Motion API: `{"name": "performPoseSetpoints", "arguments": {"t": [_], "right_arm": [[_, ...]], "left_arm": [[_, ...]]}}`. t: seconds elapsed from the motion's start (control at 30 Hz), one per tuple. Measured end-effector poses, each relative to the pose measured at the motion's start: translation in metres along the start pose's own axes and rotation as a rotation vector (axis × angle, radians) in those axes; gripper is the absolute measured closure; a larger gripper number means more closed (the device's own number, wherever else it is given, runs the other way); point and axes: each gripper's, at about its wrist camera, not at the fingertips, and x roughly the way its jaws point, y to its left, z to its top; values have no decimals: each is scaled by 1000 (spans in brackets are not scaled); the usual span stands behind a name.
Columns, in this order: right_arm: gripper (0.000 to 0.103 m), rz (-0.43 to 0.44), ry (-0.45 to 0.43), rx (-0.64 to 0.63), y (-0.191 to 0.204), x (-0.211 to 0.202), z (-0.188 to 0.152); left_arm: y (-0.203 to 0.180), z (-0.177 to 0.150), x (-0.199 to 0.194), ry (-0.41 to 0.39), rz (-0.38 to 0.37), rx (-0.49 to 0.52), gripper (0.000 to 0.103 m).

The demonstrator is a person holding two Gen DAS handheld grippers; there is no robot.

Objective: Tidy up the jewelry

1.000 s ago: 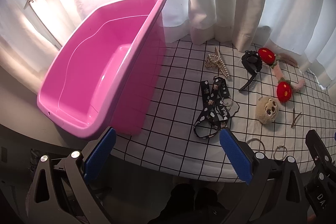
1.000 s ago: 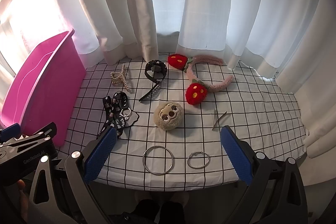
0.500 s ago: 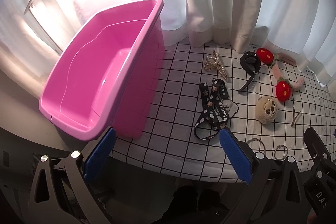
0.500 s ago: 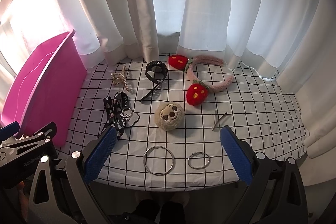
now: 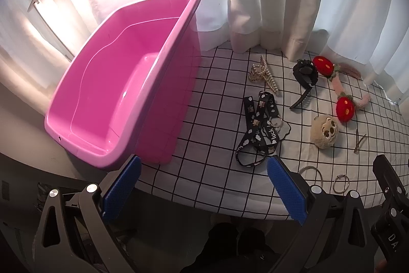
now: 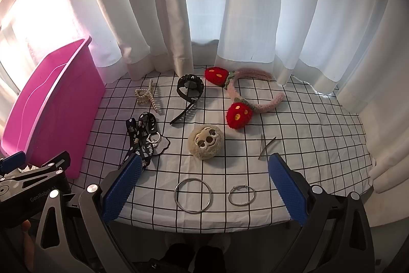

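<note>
Lying on the cloth (image 6: 294,145): two rings (image 6: 193,195) (one larger), one watch (image 6: 190,87).

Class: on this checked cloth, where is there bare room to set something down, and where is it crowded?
Bare: right side of the cloth, beyond the strawberry headband and hairpin; also the strip beside the pink bin. Crowded: the middle, around lanyard, watch and plush.

Empty pink bin (image 5: 107,99), bangles (image 6: 193,195), watch (image 6: 190,87)
</note>
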Motion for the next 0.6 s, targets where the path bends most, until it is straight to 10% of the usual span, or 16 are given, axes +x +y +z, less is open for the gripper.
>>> {"name": "performPoseSetpoints", "arguments": {"t": [0.6], "right_arm": [[9, 1, -6, 3, 0, -1, -2]], "left_arm": [[-1, 0, -2, -6, 0, 4, 6]]}}
